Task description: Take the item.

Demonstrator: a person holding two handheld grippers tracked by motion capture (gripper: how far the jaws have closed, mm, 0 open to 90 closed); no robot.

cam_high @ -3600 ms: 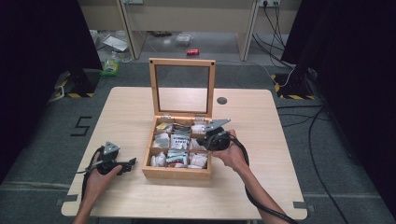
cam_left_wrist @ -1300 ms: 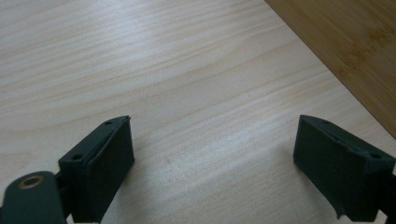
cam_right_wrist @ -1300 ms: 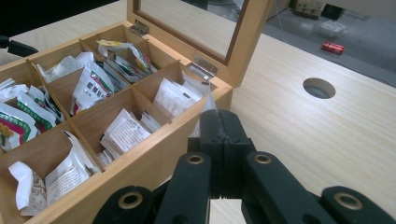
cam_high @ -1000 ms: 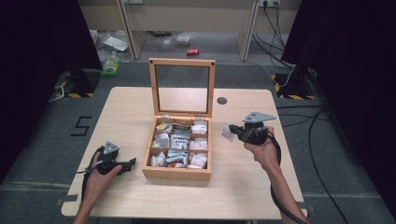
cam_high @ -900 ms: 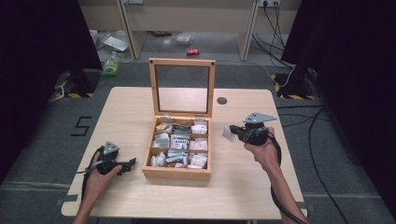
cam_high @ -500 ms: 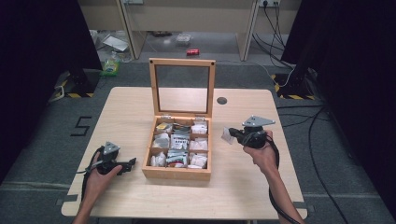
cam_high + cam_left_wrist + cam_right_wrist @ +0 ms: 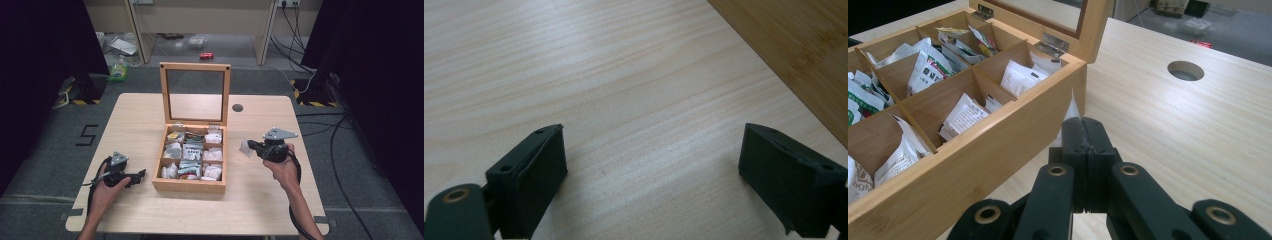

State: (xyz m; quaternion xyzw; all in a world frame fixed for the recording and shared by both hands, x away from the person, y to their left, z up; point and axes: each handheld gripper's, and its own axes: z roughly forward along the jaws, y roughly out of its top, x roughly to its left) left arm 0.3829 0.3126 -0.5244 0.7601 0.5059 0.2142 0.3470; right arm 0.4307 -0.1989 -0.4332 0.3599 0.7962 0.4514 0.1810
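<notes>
The right gripper (image 7: 1087, 131) is clamped on a white tea sachet (image 7: 245, 147), held above the table (image 7: 260, 200) just right of the open wooden tea box (image 7: 189, 184). The left gripper (image 7: 651, 165), jaws apart and holding nothing, rests near the box's left side. Lowering the sachet flat onto bare tabletop, well clear of the box wall, before letting go looks the safest way to set it down.

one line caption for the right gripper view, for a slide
Right gripper shut on a white sachet beside the open wooden box of sachets.

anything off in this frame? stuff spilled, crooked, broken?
Nothing stands out. The wooden box sits square on the table, lid upright; packets lie loosely in its compartments, none spilled. One white packet is outside, pinched in the right gripper. The left gripper is open.
</notes>
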